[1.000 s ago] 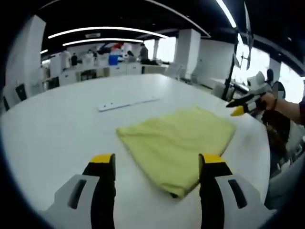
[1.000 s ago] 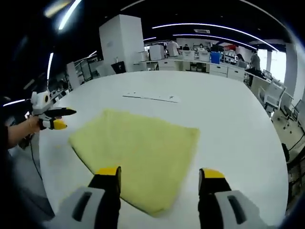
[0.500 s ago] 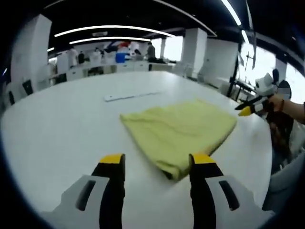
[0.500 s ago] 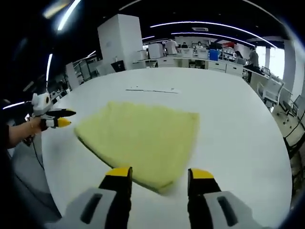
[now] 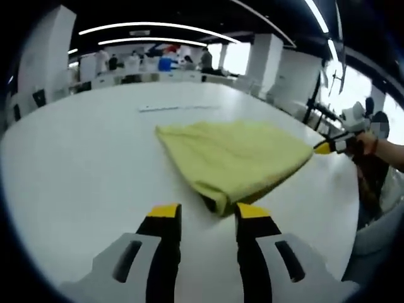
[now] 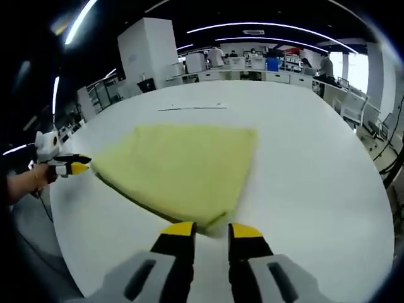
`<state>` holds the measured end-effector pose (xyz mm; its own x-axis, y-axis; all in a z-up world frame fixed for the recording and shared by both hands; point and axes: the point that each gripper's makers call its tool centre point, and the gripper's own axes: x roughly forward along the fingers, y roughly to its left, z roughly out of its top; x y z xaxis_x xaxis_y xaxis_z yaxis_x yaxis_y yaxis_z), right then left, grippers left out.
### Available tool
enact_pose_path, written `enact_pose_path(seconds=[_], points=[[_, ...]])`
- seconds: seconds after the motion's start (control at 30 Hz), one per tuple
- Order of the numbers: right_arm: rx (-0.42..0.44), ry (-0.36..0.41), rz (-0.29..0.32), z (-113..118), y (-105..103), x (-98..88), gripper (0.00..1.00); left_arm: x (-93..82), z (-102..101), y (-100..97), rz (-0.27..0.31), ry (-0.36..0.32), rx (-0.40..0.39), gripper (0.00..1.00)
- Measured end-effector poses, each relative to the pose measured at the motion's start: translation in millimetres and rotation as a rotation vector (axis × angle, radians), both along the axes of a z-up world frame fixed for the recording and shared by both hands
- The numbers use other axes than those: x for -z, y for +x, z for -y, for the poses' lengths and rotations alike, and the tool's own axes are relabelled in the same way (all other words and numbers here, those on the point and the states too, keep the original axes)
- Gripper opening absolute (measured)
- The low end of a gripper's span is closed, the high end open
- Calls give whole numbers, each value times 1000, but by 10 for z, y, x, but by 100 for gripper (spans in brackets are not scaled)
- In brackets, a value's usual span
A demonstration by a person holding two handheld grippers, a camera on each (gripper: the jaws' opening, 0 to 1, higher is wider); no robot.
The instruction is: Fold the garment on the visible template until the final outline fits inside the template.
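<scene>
A folded yellow garment [image 5: 237,158] lies flat on the round white table [image 5: 76,164]. In the left gripper view its near corner sits just ahead of the narrow gap of my left gripper [image 5: 208,211], which is open, cloth apart from the fingertips. In the right gripper view the garment [image 6: 180,164] points a corner into the small gap of my right gripper [image 6: 211,230], whose jaws stand close together but not touching. The right gripper [image 5: 329,146] shows at the cloth's far right corner, and the left gripper [image 6: 71,166] at its left corner.
A thin white strip [image 5: 177,107] lies on the table beyond the garment, also seen as a strip [image 6: 192,108]. The table's edge [image 5: 344,208] runs close behind the right hand [image 5: 379,148]. Desks, chairs and people stand far back in the room.
Both grippers have moved in toward the garment's corners and their jaws have narrowed steadily. The garment lies as before.
</scene>
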<state>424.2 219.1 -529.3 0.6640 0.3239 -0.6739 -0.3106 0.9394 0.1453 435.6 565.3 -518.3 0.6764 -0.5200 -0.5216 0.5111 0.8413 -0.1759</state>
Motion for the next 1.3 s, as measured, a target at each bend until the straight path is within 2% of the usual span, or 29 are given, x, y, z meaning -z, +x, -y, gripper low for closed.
enact_pose_path(seconds=[0.3,0.47,0.57,0.9,1.3], points=[[14,31,-4,-35,-4,35,3,71,98,-30,-17,-32,-22,20],[3,18,-1,-39,-10,32,0,52,131,-30,-15,-62,-44,14],[5,2,3,-7,-15,35,0,73,112,-14,-14,-64,-46,12],[17,23,8,1,24,16,0,83,124,4,-28,-91,-62,9],[17,16,18,20,22,-2,0,99,106,2,-37,-83,-66,4]])
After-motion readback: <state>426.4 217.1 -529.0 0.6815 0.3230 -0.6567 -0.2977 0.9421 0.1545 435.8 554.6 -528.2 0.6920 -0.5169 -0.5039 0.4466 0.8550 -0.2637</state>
